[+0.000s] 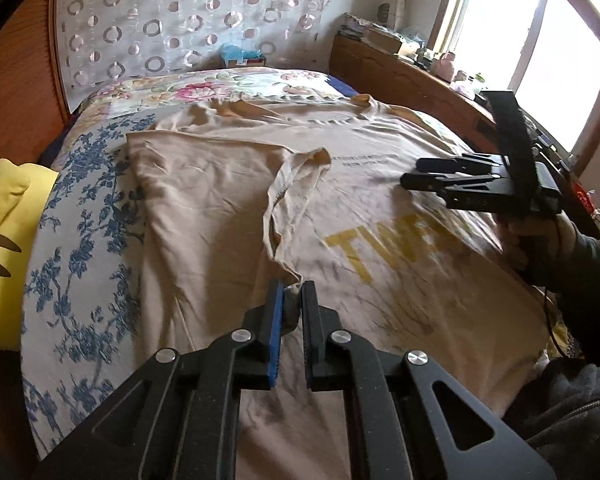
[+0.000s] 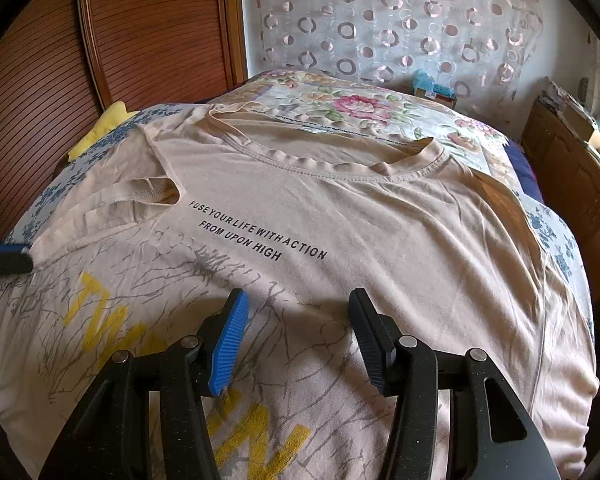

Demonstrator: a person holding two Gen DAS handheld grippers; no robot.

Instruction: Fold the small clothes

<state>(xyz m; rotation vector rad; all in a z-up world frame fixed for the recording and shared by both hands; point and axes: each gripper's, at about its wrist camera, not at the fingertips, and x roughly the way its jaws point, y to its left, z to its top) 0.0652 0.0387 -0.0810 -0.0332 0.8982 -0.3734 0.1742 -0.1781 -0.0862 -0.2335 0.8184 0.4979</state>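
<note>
A: Beige cotton is seen spread across the bed (image 2: 500, 136): the T-shirt (image 2: 380, 220) is laid front up on the floral quilt, collar toward the far wall. Why is one side doubled over?

B: The sleeve side has been turned inward onto the chest, and its sleeve hem (image 1: 296, 176) is left lying across the front. The fold appears to be kept in place by the left tongs (image 1: 291, 292), which are pressed together on a bunched bit of the shirt's edge.

A: And the right tongs (image 2: 296, 320)?

B: They are held spread above the printed chest, with nothing between the pads; only fabric is seen below them. It is judged that they are kept ready for the opposite side, which is not yet folded.

A: What writing can be read?

B: Two black lines are printed: "FUSE YOUR LIFE WITH ACTION" and "FROM UPON HIGH". Below them large yellow letters (image 1: 360, 248) are seen, beginning "TW"; the rest is hidden by the tongs. A small label inside the collar cannot be read.

A: Anything else nearby?

B: A yellow plush (image 1: 8, 248) is tucked at the bed's edge, well apart from the shirt.
</note>
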